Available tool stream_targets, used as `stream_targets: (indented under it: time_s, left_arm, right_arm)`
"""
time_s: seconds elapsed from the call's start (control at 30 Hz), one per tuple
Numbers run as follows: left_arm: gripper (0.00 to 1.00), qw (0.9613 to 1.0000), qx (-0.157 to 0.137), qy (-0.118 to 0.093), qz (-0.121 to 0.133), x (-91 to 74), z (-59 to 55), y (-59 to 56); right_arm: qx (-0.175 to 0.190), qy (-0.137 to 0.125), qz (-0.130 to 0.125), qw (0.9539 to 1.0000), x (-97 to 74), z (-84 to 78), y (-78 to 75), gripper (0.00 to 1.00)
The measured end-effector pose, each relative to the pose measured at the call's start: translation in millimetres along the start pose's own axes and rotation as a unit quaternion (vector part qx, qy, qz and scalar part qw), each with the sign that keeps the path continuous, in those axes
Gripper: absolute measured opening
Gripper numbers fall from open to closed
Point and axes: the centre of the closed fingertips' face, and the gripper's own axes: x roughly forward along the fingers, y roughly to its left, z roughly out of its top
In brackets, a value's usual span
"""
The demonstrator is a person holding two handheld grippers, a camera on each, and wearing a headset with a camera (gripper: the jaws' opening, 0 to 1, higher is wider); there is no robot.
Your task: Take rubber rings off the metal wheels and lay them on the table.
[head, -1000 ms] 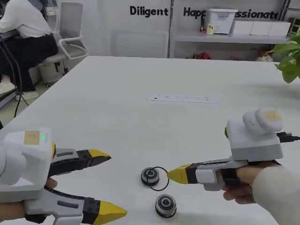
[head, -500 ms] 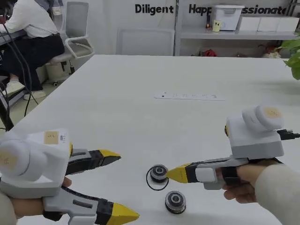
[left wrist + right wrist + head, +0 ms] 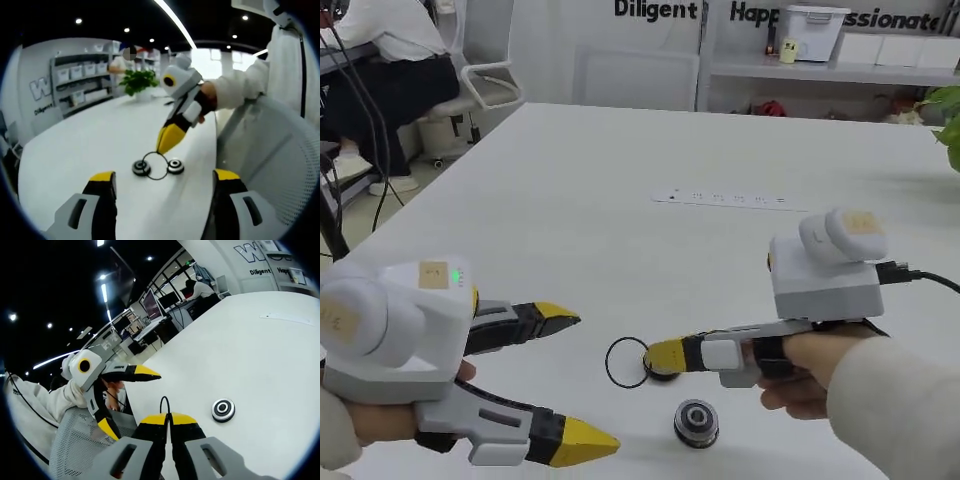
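Observation:
My right gripper (image 3: 655,355) is shut on a thin black rubber ring (image 3: 625,362), which stands out to the left of its yellow tips, just above the white table (image 3: 620,200). Partly hidden behind those tips is one metal wheel (image 3: 665,373); a second wheel (image 3: 697,422) lies nearer me with a dark band around it. In the right gripper view the ring (image 3: 164,402) rises from the shut jaws of the right gripper (image 3: 170,419), with a wheel (image 3: 223,409) to the right. My left gripper (image 3: 575,380) is open at the lower left, holding nothing. In the left gripper view the ring (image 3: 156,166) hangs between both wheels.
A white power strip (image 3: 725,198) lies mid-table. A plant (image 3: 948,110) stands at the right edge. A person (image 3: 390,50) sits on a chair beyond the table's far left corner, and shelves with boxes (image 3: 810,35) line the back wall.
My right gripper has moved left with the ring, which went from the wheel's right side to its left, clear of it. The left gripper stays open.

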Motion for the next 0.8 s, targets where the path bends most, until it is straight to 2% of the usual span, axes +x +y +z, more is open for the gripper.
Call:
stream_targets:
  time_s: [0.13, 0.23, 0.33, 0.43, 0.67, 0.8]
  left_arm:
    - [0.82, 1.0, 0.0, -0.002, 0.006, -0.7, 0.5, 2.7]
    - [0.82, 0.9999, 0.0, -0.005, 0.01, -1.2, 0.9, 4.1]
    - [0.82, 0.9999, 0.001, 0.0, 0.013, -1.3, -1.2, 5.9]
    - [0.83, 0.9999, -0.001, 0.001, 0.014, -1.0, -2.6, 6.8]
    - [0.83, 0.9998, -0.004, 0.018, 0.003, 3.5, -10.3, 2.4]
    - [0.84, 0.9995, -0.006, 0.03, -0.003, 5.2, -15.7, 0.2]
  right_arm:
    - [0.014, 0.008, -0.002, 0.9999, 12.2, -1.2, 0.7, 0.0]
    - [-0.039, 0.05, -0.002, 0.998, 18.6, -18.7, 1.2, 0.0]
    - [-0.025, 0.052, -0.001, 0.9983, 21.5, -25.9, -2.8, 0.0]
    - [-0.026, 0.063, -0.005, 0.9976, 20.9, -36.3, -9.8, 0.0]
    - [-0.01, 0.071, -0.006, 0.9974, 23.2, -46.8, -19.0, 0.0]
    - [-0.017, 0.082, -0.013, 0.9964, 24.9, -54.4, -23.1, 0.0]
